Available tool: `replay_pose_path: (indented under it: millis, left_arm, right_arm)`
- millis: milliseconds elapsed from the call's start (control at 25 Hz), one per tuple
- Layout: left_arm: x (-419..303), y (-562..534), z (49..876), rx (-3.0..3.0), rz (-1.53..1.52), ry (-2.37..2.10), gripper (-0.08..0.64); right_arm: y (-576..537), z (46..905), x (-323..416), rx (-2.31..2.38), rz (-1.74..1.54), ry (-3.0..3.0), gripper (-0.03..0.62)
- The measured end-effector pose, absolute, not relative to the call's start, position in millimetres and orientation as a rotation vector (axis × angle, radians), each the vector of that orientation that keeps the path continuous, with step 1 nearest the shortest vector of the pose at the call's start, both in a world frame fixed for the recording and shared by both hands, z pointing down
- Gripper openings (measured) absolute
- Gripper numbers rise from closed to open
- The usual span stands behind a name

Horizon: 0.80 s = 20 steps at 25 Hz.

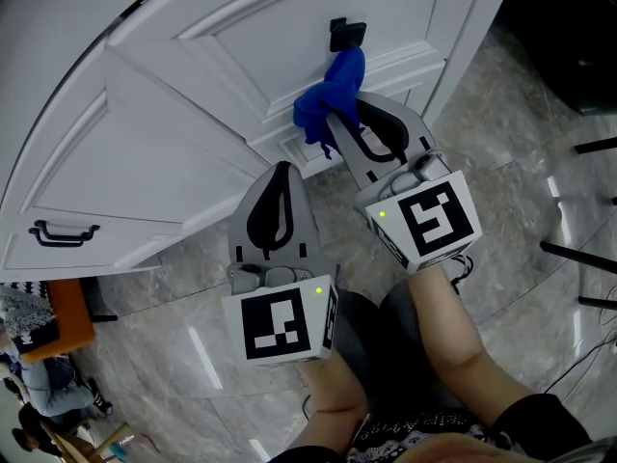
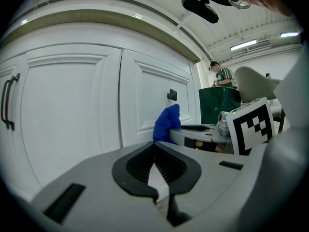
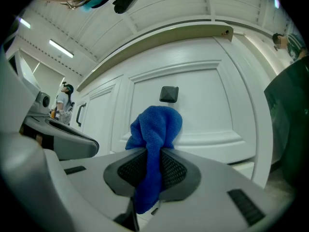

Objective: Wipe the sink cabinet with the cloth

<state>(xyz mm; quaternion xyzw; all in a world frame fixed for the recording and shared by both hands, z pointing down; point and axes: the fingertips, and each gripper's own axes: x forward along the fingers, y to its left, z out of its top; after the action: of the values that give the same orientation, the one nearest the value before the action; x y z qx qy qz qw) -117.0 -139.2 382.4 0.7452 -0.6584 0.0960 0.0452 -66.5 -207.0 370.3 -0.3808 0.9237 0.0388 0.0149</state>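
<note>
Sink cabinet (image 1: pixel 174 162): white, with raised-panel doors and a curved front. It fills the far and left part of the head view.
Floor (image 1: pixel 521 162): glossy grey stone-look tiles, near and right of the cabinet.
Right gripper (image 1: pixel 337 128): jaws clamped on the cloth, aimed at the right-hand door.
Left gripper (image 1: pixel 281 172): jaws pressed together with nothing between them. It is held near the cabinet's lower edge, left of and nearer than the right gripper.
Cloth (image 1: pixel 333 95): bright blue, nubbly towelling, bunched and creased. Its upper wad stands out past the jaw tips at the door panel, just below the knob. A tail hangs down between the pads. Whether it touches the door cannot be told.
Bar handle (image 1: pixel 63 231): black, on the far-left door.
Knob (image 1: pixel 347 34): black, square.
Markings: a black-and-white square pattern on each gripper's cube.
</note>
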Motion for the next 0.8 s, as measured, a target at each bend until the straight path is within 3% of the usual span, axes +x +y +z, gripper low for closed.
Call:
replay_pose_path:
  millis: [800]
  left_arm:
    - [-114,-138,379,2.29,0.276,-2.002,0.005]
  right_arm:
    - [-217,369,-46,-1.277,0.113,2.819,0.074]
